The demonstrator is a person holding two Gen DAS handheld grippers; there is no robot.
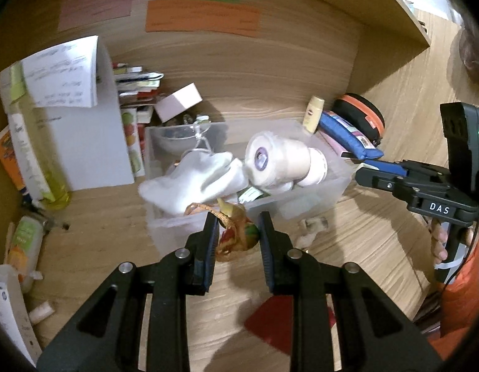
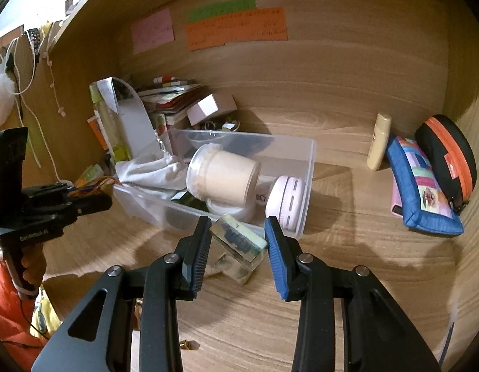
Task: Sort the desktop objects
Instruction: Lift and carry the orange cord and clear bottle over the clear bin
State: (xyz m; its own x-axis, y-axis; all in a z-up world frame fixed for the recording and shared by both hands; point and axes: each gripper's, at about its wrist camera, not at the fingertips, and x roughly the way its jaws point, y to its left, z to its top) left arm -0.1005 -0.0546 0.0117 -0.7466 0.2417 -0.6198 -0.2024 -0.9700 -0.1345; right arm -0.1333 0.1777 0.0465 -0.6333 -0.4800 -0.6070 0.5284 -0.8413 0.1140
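Left tongs (image 1: 236,229) clamped narrowly on a small multicoloured, crumpled pouch with a tan cord (image 1: 236,238), held just before the clear plastic bin (image 1: 332,186). Right tongs (image 2: 236,238) closed on a pale green rectangular soap-like bar in clear wrap (image 2: 239,238), at the bin's near edge. Inside the bin lay a cream cylindrical jar (image 2: 224,179) beside white cloth (image 1: 190,183). Right of the bin, on the wooden surface (image 2: 348,263), leaned a blue fabric pouch (image 2: 425,192).

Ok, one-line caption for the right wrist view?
Right tongs grip a clear block before the cluttered plastic bin.
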